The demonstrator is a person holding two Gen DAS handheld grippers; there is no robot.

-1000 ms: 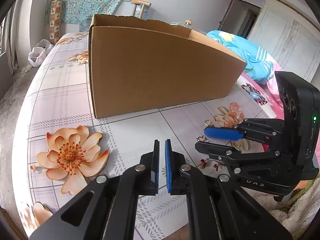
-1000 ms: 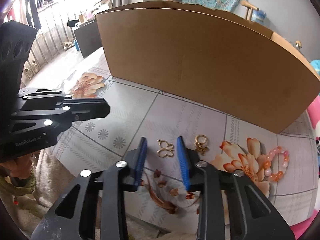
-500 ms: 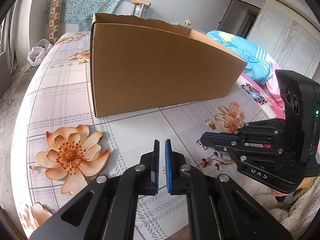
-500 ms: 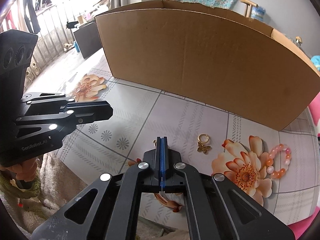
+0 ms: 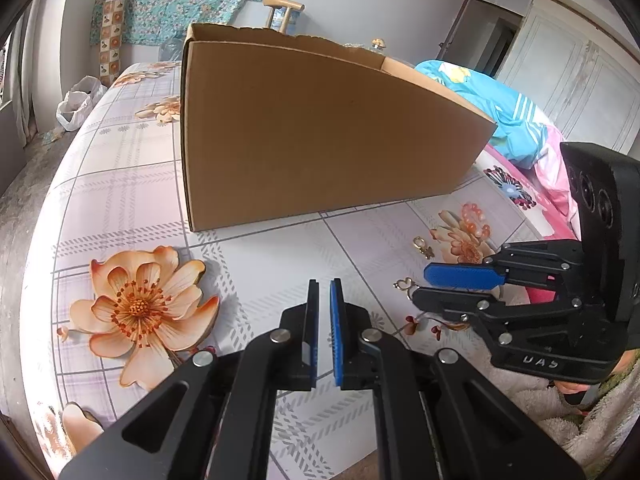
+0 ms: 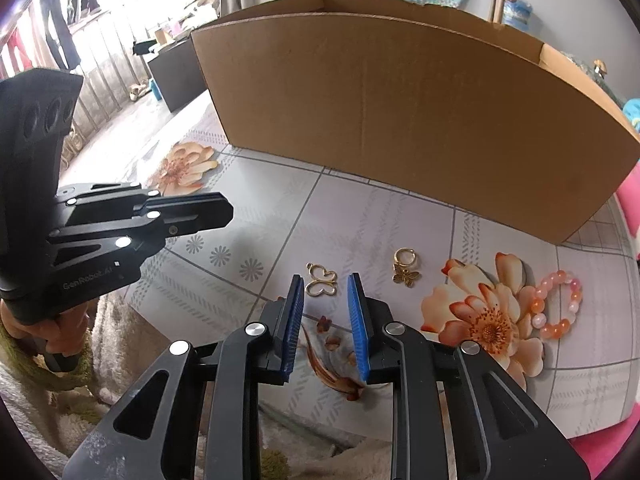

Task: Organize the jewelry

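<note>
Floral tabletop point(image 6: 400, 216); right hand-held gripper point(image 6: 326, 292) agape w/ butterfly charm point(image 6: 321, 283) just ahead.

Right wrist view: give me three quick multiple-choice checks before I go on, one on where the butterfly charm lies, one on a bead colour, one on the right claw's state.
1. Where is the gold butterfly charm?
A. Inside the cardboard box
B. On the tablecloth, just ahead of the right claw's tips
C. Clamped in the left claw

2. What colour are the beads of the bracelet?
A. Orange and pink
B. Green
C. Black

3. How does the right claw stand?
A. Shut on the charm
B. Shut on nothing
C. Open, with a gap between its blue pads

Key: 1 B, the charm lies flat on the tablecloth in front of the cardboard box, ahead of the tips. 2 A, the beads show orange and pale pink. 3 C, the tablecloth shows between the pads.
</note>
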